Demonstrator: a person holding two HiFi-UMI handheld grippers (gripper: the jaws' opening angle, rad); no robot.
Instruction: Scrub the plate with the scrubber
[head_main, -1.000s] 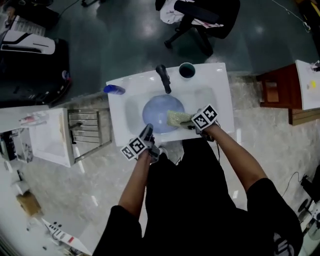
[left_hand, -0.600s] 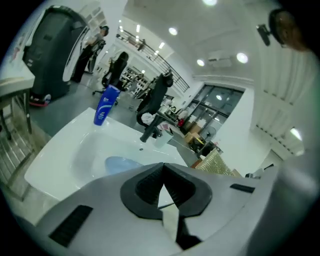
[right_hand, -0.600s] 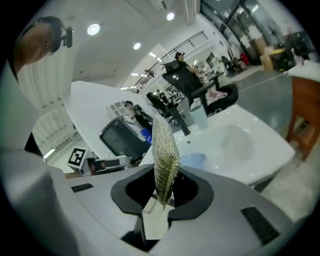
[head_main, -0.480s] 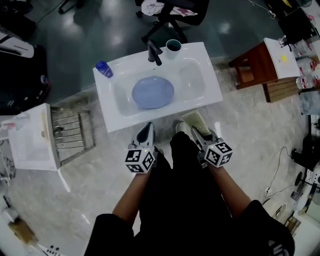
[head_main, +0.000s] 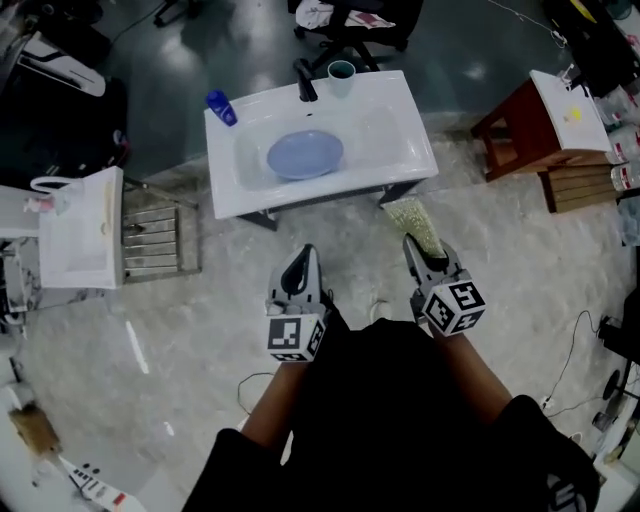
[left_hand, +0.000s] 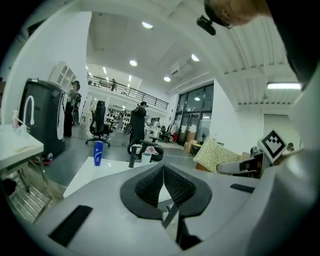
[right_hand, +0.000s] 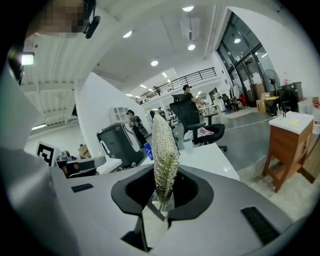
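Operator: Both grippers have come back off the sink since a second ago. Then the scrubber lay on the plate; now I am holding them over the floor, and the basin sits farther up the head view.

Spotter: Where is the plate now?

Operator: It lies flat in the bowl of the white sink, left of centre, in front of the faucet on the back rim. Nothing touches it.

Spotter: And your tools?

Operator: On my left gripper the jaws are pressed together with nothing between them. My right gripper is clamped on the scrubber, which stands edge-on out past the jaw tips. It points toward the sink's front right corner and stops short of it.

Spotter: How much room do you have?

Operator: I have bare pale floor between both grippers and the sink's front edge. To my left, a metal rack stands beside a white counter, near the sink's front left corner. To my right, a wooden stool stands apart from the sink's right edge, with a strip of floor between them. On the back rim, a blue bottle stands at the left corner and a cup just beside the faucet. Behind the sink stands an office chair.
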